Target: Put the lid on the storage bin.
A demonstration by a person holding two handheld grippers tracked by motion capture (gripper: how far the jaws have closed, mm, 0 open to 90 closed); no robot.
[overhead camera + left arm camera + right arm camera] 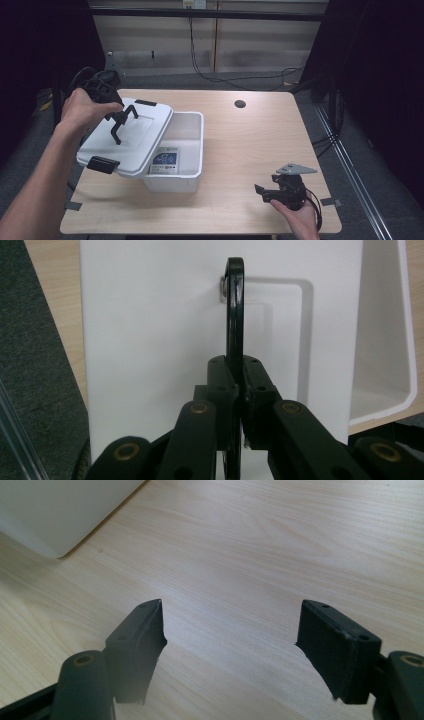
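table (250, 145): light wood, round hole (240, 104) near far edge.
box (192, 150): white, open-topped, left of centre; a blue-and-white card (167, 161) lies inside.
lid (127, 135): white, black clips at two ends, tilted over the box's left part, partly covering it.
handle (234, 310): black, upright on lid top.
left gripper (120, 120): in left hand (85, 107), jaws clenched on the handle, seen edge-on in the left gripper view.
right gripper (265, 192): in right hand (297, 215), near table's front right, jaws spread wide over bare wood, holding nothing; box corner (55, 515) at upper left of its view.
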